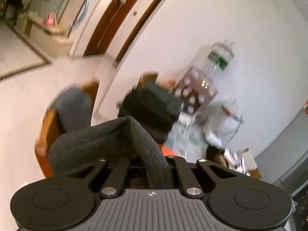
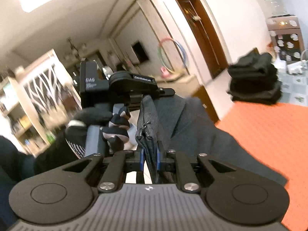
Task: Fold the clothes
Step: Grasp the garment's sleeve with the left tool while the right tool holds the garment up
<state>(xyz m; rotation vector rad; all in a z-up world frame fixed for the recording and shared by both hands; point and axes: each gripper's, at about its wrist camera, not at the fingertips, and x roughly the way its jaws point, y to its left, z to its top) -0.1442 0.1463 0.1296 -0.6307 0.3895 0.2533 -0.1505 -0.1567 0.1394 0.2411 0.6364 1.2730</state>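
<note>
grey garment [image 2: 192,130] hides both grippers' fingers [image 2: 142,158].

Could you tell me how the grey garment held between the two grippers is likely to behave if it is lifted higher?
Probably floppy: the garment sags from the right gripper onto the orange cloth. Its edge bends limply over the left gripper, so it likely won't hold shape. The thick-looking weave suggests some weight and little slip, though I can't be sure.
</note>
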